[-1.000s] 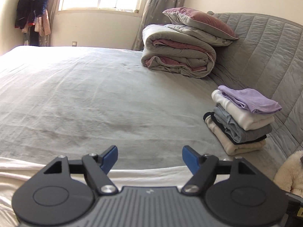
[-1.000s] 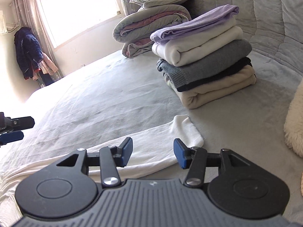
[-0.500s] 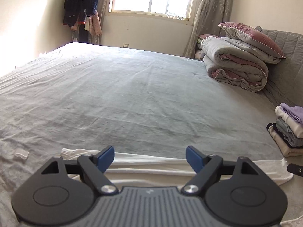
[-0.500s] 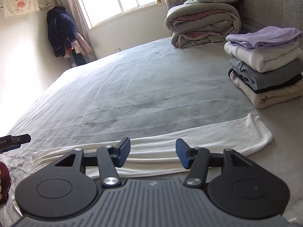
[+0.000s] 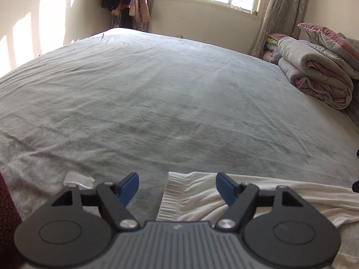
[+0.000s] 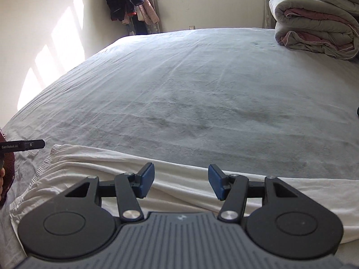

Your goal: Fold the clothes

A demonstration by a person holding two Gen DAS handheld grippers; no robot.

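Currently both claws spread, nothing pinched. Left gripper (image 5: 176,185) hovers over the ribbed hem end of the white garment (image 5: 202,192); the hem edge sits between its fingers. Right gripper (image 6: 181,182) hovers over the garment's (image 6: 184,186) middle. Garment lies in a long strip along the near edge of the grey bed (image 6: 202,85). Small white scrap (image 5: 78,179) sits just left of the left gripper. Rolled duvet (image 5: 318,78) far right.

Grey bed (image 5: 168,85); white garment (image 6: 179,186); folded quilt (image 5: 314,78)
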